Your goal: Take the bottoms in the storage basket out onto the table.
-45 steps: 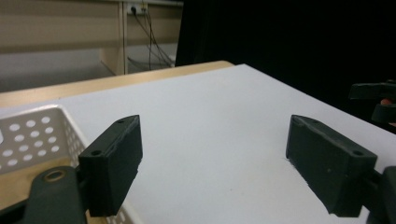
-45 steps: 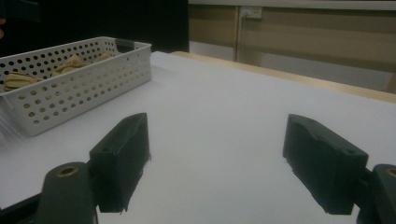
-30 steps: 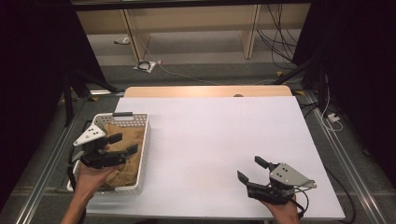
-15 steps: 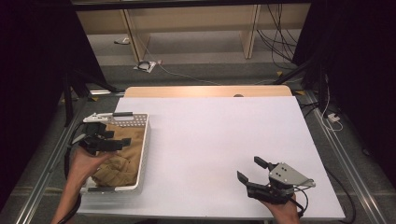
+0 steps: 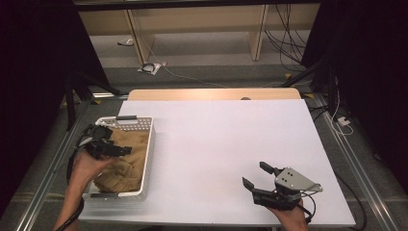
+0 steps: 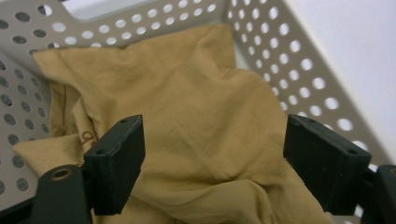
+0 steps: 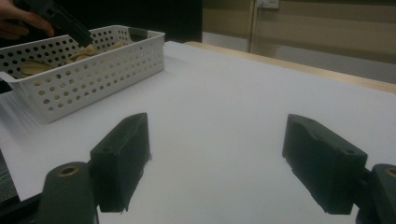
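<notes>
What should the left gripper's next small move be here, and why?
Probably lower the left gripper onto the tan cloth and close. Its jaws stand open just above the cloth's folds inside the white perforated basket, gripping nothing yet. The right gripper waits open over the table.

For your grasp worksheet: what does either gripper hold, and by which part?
Nothing. The left gripper hangs open above the tan cloth in the basket; the right gripper is open.
</notes>
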A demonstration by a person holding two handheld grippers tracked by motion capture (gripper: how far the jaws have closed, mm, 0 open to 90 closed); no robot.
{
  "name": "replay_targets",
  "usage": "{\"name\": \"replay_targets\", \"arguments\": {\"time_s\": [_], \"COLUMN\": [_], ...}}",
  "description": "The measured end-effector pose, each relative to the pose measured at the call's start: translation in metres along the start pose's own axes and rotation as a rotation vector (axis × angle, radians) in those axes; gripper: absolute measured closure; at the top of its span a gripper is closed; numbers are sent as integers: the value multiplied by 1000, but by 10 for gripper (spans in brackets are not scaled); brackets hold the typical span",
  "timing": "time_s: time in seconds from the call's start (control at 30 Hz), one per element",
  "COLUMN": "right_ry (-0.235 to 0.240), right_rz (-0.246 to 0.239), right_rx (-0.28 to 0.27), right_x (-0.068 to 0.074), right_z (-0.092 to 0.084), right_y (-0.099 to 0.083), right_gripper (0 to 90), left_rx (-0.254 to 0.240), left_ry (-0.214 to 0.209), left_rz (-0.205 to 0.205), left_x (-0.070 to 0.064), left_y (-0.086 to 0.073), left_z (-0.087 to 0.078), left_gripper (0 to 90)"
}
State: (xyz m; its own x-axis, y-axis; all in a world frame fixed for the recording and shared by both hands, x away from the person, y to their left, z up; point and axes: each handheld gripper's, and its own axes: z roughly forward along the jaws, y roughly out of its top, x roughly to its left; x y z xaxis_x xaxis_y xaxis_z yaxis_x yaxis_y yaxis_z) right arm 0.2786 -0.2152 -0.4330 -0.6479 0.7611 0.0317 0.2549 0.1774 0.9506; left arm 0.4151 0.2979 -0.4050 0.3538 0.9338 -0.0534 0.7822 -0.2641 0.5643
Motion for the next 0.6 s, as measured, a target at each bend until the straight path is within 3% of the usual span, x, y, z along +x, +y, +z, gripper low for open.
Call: {"name": "replay_targets", "arguments": {"time_s": [0.17,0.3,0.6], "right_ry": [3,5,11], "right_rz": [-3,-5,-4], "right_rx": [4,11,11], "right_x": [1,1,1], "right_z": [1,1,2], "right_y": [0,0,-1], "right_gripper": [241,242,243], "left_rx": [28,44,149], "left_ry": [17,5,-9], "left_rz": [-4,-16,1], "left_x": [4,7,5], "left_y": [-3,-5,-9], "left_z": [6,10,28], "left_gripper": [207,207,209]}}
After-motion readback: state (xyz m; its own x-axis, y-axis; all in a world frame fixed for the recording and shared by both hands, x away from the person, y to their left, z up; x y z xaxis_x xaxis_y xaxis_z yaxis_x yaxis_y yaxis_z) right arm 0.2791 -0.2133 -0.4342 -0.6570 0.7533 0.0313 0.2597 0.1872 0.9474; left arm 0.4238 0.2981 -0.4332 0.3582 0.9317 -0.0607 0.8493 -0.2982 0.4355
